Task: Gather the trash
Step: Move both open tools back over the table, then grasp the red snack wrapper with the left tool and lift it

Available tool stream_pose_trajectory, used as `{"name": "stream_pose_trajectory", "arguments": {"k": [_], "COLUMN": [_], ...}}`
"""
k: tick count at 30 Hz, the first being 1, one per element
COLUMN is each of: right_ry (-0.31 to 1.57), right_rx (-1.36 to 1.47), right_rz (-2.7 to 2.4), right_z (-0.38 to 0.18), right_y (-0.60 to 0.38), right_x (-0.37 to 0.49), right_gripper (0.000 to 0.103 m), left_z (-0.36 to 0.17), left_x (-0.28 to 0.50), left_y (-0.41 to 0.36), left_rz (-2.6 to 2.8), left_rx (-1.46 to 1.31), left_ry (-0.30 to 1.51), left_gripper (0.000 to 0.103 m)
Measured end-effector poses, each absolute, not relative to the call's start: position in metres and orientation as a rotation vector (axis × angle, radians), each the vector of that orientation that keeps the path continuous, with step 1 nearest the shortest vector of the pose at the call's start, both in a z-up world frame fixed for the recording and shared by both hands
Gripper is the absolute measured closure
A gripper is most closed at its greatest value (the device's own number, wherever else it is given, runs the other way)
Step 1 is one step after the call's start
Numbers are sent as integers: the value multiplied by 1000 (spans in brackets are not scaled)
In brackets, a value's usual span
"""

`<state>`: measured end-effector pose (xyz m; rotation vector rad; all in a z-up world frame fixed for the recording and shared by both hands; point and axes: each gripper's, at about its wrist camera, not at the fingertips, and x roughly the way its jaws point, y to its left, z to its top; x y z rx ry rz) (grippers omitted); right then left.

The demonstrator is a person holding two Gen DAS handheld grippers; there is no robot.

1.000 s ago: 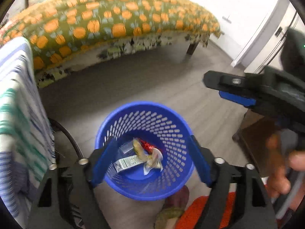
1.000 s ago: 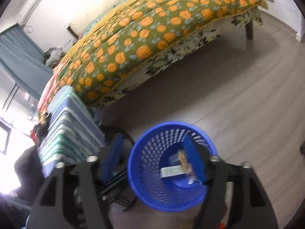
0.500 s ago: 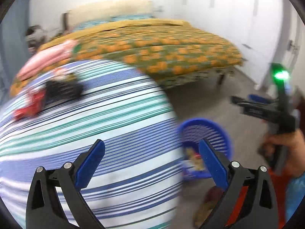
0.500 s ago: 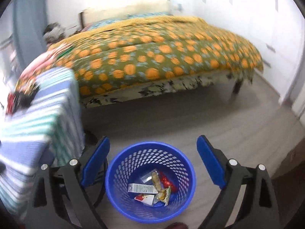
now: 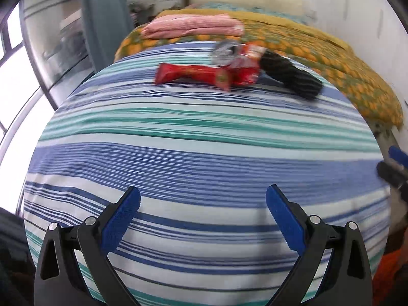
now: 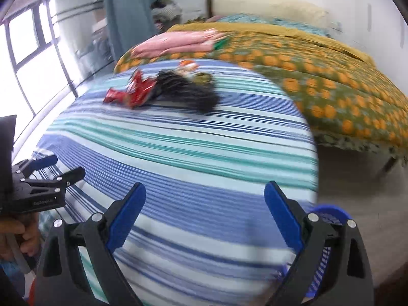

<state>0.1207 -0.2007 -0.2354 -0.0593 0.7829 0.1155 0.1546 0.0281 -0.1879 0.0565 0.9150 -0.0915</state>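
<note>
Red wrapper (image 5: 193,75) on striped cloth (image 5: 204,153), both claws gaping, empty

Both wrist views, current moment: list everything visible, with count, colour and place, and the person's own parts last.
striped cloth: one, blue, teal and white, covers the near surface.
red wrappers: at least two, red, far side of the cloth.
silvery wrapper: one, behind the red ones.
black item: one, beside the wrappers; blurred.
bed: one, green-and-orange cover, behind.
pink bundle: one, on the bed.
basket: one, blue, on the floor, lower right in the right view.
curtain: one, grey-blue, by the window.
left gripper: open, empty.
right gripper: open, empty.
hand: holds the left gripper.
</note>
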Motion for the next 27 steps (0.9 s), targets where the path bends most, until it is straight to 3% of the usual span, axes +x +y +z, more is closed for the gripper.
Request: {"name": "stream_pose_trajectory", "arguments": {"k": [8,15,19,27], "right_ry": [877,851,868,862], "right_rx": [-67,-154,-110,-110], "right_rz": [98,67,87,89], "right_z": [-267,-269,-270,-270], "right_y": [-181,-165,-172,-170], "right_x": [159,153,158,156], "right_gripper": [11,12,11,11], "left_z": [-183,-172,-154,-142], "left_x": [182,228,264,310], "left_y": [28,38,50,44], "left_rz": [-72,-64,-205,-547], "left_rx": [71,50,135,450], "left_ry": [913,866,809,869], "left_gripper": [6,6,6,6]}}
